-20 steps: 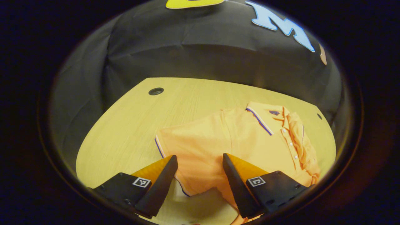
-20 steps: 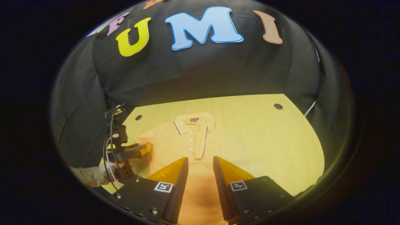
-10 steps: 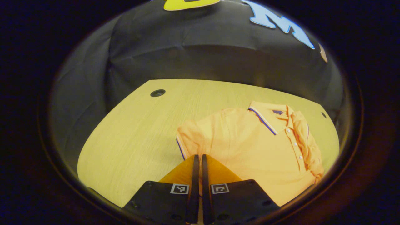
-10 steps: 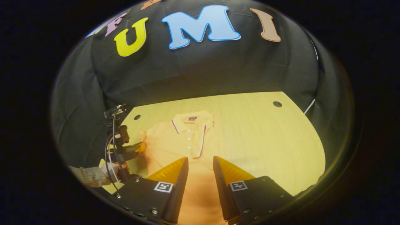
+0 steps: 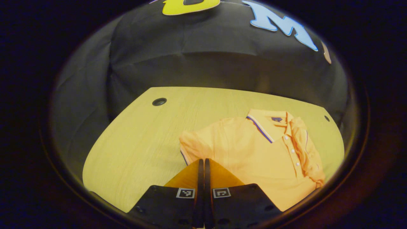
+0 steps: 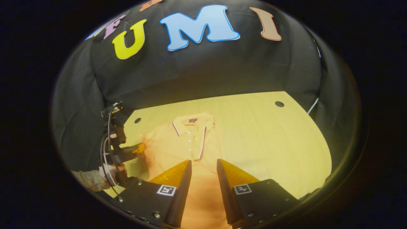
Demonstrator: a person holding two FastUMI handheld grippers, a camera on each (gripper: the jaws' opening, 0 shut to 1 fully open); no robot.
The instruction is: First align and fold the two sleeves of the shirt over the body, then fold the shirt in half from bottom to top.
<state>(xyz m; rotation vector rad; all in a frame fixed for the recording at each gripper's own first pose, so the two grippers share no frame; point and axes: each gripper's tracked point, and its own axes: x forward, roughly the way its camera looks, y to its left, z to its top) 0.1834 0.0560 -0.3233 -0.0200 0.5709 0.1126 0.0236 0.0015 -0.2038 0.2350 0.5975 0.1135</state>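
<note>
An orange polo shirt [image 5: 254,149] with a striped collar lies face up on the wooden table [image 5: 133,143]. Its far sleeve [image 5: 306,149] lies folded over the chest beside the button placket. My left gripper [image 5: 202,163] is shut on the near sleeve [image 5: 190,144], which is bunched and raised at its trimmed hem. In the right gripper view the shirt [image 6: 184,143] lies left of centre, with the left gripper [image 6: 140,148] at its sleeve. My right gripper [image 6: 203,162] hovers open over the shirt's lower body, nothing between its fingers.
Round cable holes sit near the table's back corners [image 5: 159,101] [image 5: 327,118]. A hand [image 6: 109,171] and sleeve cuff [image 6: 89,179] hold the left gripper with its cables at the table's left edge. Bare wood [image 6: 270,136] spreads right of the shirt.
My left gripper went from open around the near sleeve's hem to shut on it. It drew the sleeve inward, bunching it toward the body. The right gripper barely moved.
</note>
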